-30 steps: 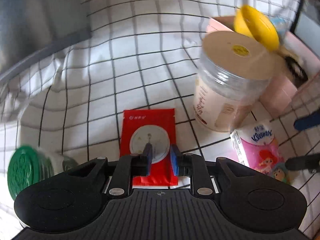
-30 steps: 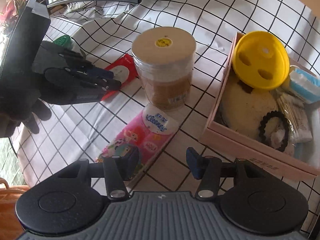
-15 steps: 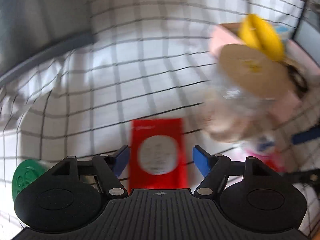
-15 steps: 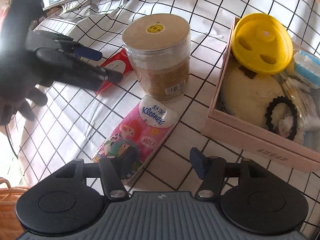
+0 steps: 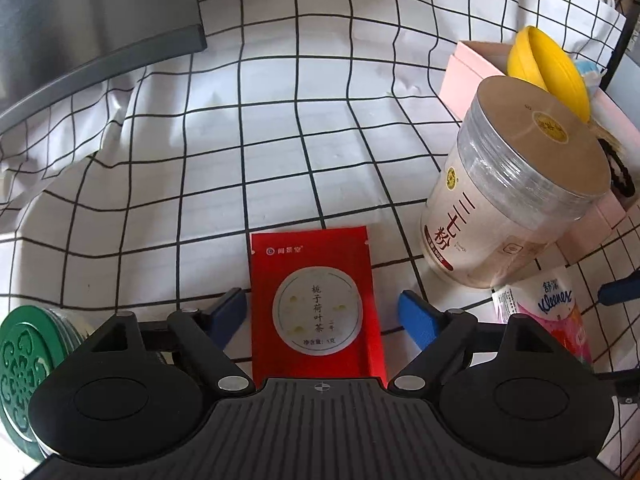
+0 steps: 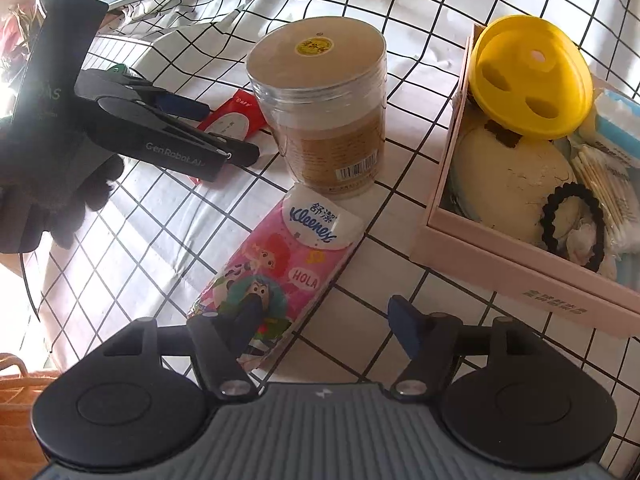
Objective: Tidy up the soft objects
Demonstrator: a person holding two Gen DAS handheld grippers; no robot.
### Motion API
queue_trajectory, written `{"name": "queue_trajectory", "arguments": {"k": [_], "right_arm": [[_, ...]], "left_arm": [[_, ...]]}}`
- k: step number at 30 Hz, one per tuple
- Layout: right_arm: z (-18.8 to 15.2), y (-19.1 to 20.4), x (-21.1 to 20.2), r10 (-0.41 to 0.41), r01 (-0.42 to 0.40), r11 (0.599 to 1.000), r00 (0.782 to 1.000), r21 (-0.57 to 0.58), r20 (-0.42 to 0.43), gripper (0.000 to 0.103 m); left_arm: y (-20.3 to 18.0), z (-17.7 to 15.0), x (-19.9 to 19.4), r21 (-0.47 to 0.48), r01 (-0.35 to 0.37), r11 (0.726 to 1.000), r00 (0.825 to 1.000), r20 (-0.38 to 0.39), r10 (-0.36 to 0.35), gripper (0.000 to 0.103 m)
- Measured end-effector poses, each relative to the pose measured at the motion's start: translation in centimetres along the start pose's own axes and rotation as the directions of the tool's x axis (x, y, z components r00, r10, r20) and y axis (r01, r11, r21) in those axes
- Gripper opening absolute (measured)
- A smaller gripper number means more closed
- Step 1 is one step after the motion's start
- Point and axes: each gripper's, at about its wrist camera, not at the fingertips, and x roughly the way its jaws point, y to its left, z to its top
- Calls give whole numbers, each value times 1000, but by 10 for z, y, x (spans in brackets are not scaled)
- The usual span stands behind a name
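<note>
A red tea sachet (image 5: 316, 304) lies flat on the checked cloth. My left gripper (image 5: 322, 314) is open, its blue pads on either side of the sachet, not touching it. It also shows in the right wrist view (image 6: 224, 136), over the sachet (image 6: 236, 120). A pink Kleenex tissue pack (image 6: 276, 268) lies in front of a clear jar (image 6: 320, 108). My right gripper (image 6: 326, 316) is open, its left finger over the pack's near end. The pack also shows in the left wrist view (image 5: 548, 312).
A pink box (image 6: 520, 276) at the right holds a yellow lid (image 6: 528, 76), a black hair tie, cotton swabs and cloths. A green-lidded tin (image 5: 28, 364) sits at the left. A dark laptop (image 5: 80, 28) lies at the back left.
My left gripper was shut on the red sachet; it has opened and the sachet lies flat between the pads. My right gripper has moved in slightly over the tissue pack.
</note>
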Motion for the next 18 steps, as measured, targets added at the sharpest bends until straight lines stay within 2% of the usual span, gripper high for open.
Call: {"name": "queue_trajectory", "arguments": {"k": [2, 3, 6, 18], "right_arm": [[0, 0, 0, -1, 1, 1000, 1000, 0, 0, 70], [0, 0, -1, -3, 3, 1000, 1000, 0, 1, 70], [1, 1, -2, -4, 4, 1000, 1000, -5, 3, 70], [5, 4, -13, 4, -4, 1000, 999, 7, 38, 70]], "left_arm": [[0, -1, -2, -3, -3, 1000, 1000, 6, 3, 83], [1, -2, -5, -9, -8, 1000, 1000, 18, 8, 68], [3, -4, -14, -37, 9, 999, 1000, 28, -8, 57], [-5, -11, -31, -63, 39, 997, 998, 48, -36, 51]]}}
